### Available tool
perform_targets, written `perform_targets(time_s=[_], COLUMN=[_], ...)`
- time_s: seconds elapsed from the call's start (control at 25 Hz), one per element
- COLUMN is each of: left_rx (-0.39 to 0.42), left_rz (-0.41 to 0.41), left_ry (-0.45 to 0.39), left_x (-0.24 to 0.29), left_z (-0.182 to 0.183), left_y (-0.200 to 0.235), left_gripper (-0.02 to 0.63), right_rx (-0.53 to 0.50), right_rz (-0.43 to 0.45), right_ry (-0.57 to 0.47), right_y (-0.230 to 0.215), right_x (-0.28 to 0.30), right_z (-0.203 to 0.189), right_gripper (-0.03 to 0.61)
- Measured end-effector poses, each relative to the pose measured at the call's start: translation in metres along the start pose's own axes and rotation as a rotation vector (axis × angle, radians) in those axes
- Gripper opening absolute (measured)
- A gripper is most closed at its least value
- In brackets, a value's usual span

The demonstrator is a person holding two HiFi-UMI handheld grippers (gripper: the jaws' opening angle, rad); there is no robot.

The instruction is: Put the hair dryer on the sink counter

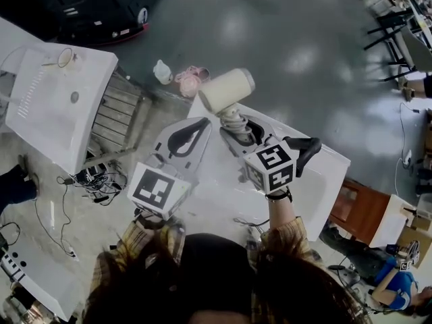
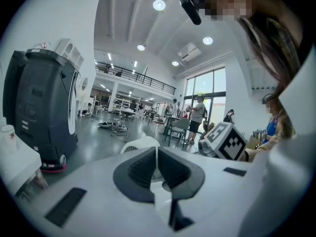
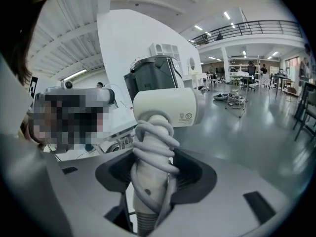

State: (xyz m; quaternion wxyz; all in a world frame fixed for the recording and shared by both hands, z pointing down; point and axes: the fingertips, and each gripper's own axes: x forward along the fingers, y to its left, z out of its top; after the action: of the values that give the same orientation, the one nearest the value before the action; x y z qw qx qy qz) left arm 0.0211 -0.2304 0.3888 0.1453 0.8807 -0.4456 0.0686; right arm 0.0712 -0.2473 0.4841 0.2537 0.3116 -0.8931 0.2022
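Observation:
The cream hair dryer (image 1: 226,90) is held up in the air with its grey cord wound round the handle (image 3: 153,152). My right gripper (image 1: 236,123) is shut on that handle, and the dryer's barrel (image 3: 165,107) stands above the jaws (image 3: 157,167). My left gripper (image 1: 202,123) hovers just left of the dryer, its dark pads pressed together with nothing between them (image 2: 157,152). The white sink counter (image 1: 40,120), with its basin and a small cup (image 1: 65,57), lies at the far left, well apart from both grippers.
A white tub-like unit (image 1: 317,181) sits under the grippers. A wooden slatted frame (image 1: 118,110) adjoins the sink counter. Pink and white items (image 1: 185,79) lie on the grey floor beyond. A black machine (image 1: 101,5) stands at the top left, cables (image 1: 94,177) trail below the counter.

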Motion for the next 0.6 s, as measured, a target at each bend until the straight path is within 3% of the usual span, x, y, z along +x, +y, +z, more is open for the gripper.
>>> perform_targets(time_s=[0.6], left_rx=[0.027], left_rz=[-0.043], left_ry=[0.053], left_x=[0.021], left_z=[-0.029], left_y=[-0.004], left_gripper=[0.018], right_rx=[-0.184], right_rz=[0.045], right_ry=[0.178], right_y=[-0.012], right_x=[0.043], right_z=[-0.05], right_gripper=[0.225])
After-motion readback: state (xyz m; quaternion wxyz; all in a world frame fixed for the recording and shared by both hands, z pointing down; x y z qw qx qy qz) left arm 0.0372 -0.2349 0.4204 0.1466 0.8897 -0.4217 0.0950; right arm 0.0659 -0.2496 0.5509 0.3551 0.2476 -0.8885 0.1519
